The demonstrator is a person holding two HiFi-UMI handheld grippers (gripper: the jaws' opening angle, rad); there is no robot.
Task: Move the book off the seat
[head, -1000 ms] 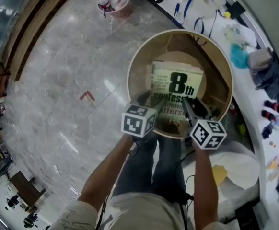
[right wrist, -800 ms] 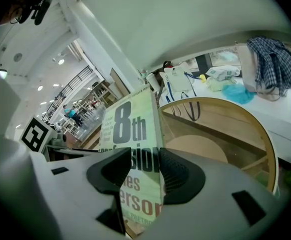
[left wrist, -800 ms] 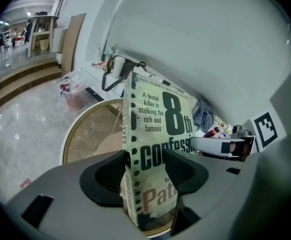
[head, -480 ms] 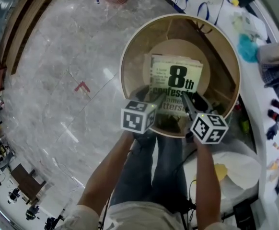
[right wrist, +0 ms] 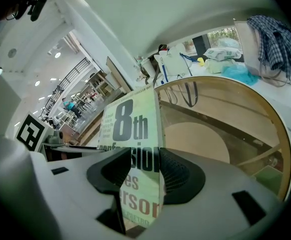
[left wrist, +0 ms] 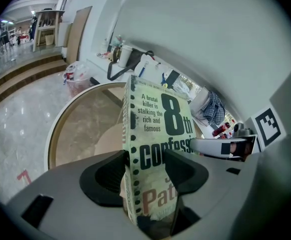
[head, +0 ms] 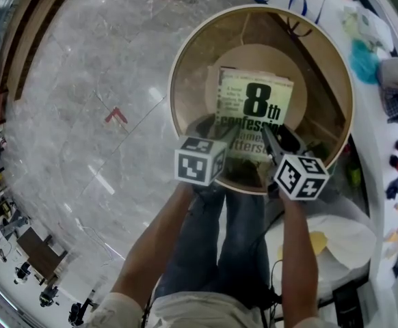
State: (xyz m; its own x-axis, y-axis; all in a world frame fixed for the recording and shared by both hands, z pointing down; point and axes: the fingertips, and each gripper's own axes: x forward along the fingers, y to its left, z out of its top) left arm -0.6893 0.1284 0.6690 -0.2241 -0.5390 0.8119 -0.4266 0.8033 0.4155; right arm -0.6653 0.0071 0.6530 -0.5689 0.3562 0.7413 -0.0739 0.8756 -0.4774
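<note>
The left tool [head: 223, 141] is shut tight on the book [head: 255, 109]; its two pads press the book from both sides, near the spine. The right tool [head: 273, 142] grips the same book too, at the other near corner; its pads squeeze the cover and the back. Both tools hold the edge of the book that is closest to the person.

The book sits over the middle of the round seat [head: 177, 80]; a big black "8th" shows on its pale green cover. The book looks a bit lifted at the near edge; I cannot tell if its far edge touches the seat. The seat has a tall wood rim all round and a flat round part in the middle.

The seat stands on a shiny grey floor [head: 76, 121]; a white desk [head: 373, 125] curves along the right side, just beside the seat. A blue-green cloth [head: 365, 60] lies on the desk, near its far end.
</note>
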